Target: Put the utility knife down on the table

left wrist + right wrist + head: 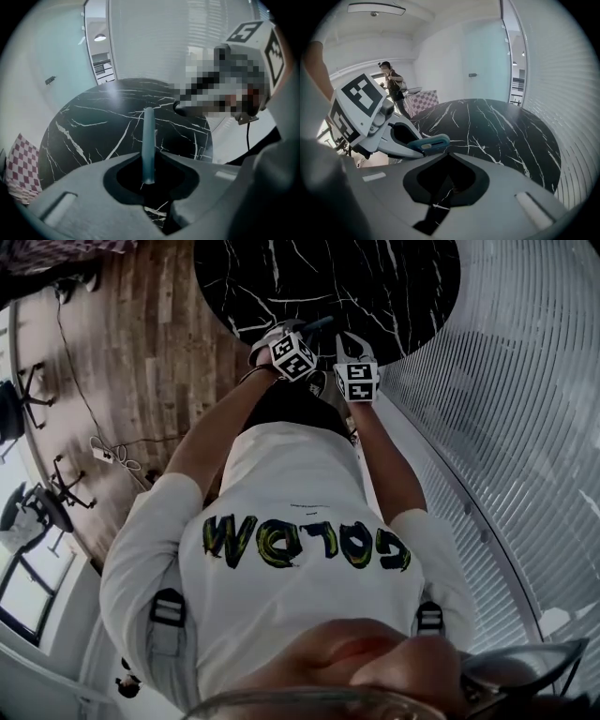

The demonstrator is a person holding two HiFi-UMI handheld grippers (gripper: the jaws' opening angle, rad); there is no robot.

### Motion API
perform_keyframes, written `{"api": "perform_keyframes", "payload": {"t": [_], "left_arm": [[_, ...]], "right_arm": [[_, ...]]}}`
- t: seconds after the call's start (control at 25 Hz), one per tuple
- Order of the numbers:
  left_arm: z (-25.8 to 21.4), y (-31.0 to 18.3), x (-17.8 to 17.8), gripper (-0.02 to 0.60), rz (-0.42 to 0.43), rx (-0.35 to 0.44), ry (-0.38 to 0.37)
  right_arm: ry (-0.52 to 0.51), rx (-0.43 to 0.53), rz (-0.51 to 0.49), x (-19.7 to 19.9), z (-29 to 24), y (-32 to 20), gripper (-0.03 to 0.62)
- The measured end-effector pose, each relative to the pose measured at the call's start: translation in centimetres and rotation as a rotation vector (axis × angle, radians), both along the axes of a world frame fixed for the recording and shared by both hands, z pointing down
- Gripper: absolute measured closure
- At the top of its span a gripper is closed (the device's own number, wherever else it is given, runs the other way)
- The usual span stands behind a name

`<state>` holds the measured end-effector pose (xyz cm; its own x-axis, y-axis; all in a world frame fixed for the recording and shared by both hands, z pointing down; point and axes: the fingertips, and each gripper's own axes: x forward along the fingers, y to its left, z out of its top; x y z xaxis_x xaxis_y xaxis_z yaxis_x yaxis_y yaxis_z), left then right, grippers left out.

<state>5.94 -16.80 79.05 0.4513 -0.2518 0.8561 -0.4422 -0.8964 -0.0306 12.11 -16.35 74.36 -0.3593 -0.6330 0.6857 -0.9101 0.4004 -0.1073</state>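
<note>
The utility knife (pixel 149 140) has a slim blue-grey body and stands edge-on between the jaws of my left gripper (pixel 149 161), which is shut on it. From the right gripper view the knife (pixel 429 142) juts out to the right from the left gripper (pixel 401 140), above the near edge of the round black marble table (pixel 501 126). My right gripper (pixel 449 154) is beside it, jaws together with nothing between them. In the head view both marker cubes, left (pixel 293 354) and right (pixel 356 379), hover over the table's (pixel 375 287) near rim.
A ribbed glass wall (pixel 525 427) curves along the right. Wood floor (pixel 141 352) with a cable and power strip (pixel 103 454) lies to the left. A checkered cushion (pixel 21 164) sits beyond the table's far side. A person (pixel 393 86) stands in the background.
</note>
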Motion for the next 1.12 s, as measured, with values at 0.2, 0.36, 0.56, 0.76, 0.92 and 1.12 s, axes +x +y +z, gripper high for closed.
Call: {"api": "perform_keyframes", "payload": {"t": [0.2,0.36,0.56,0.76,0.92,1.12], "left_arm": [[1.2,0.0,-0.2,0.505,0.018,-0.033,-0.065],[1.9,-0.2,0.1,0.505,0.03,-0.073,-0.102],[2.8,0.2,0.1,0.505,0.079,-0.116,-0.156],[3.0,0.4,0.2,0.505,0.093,-0.121,-0.162],[3.0,0.4,0.1,0.505,0.103,-0.154,-0.156],[3.0,0.3,0.1,0.505,0.101,-0.167,-0.151]], "right_arm": [[-0.008,-0.038,-0.001,-0.5,0.9,-0.5,0.594],[-0.008,-0.062,-0.009,-0.7,1.7,-0.9,0.594],[-0.003,-0.083,-0.009,-0.6,2.4,-0.8,0.592],[-0.008,-0.1,-0.004,-0.3,2.6,-0.3,0.594],[-0.017,-0.108,-0.006,-0.7,2.6,0.5,0.594],[-0.017,-0.114,0.003,-0.4,2.5,1.1,0.593]]}}
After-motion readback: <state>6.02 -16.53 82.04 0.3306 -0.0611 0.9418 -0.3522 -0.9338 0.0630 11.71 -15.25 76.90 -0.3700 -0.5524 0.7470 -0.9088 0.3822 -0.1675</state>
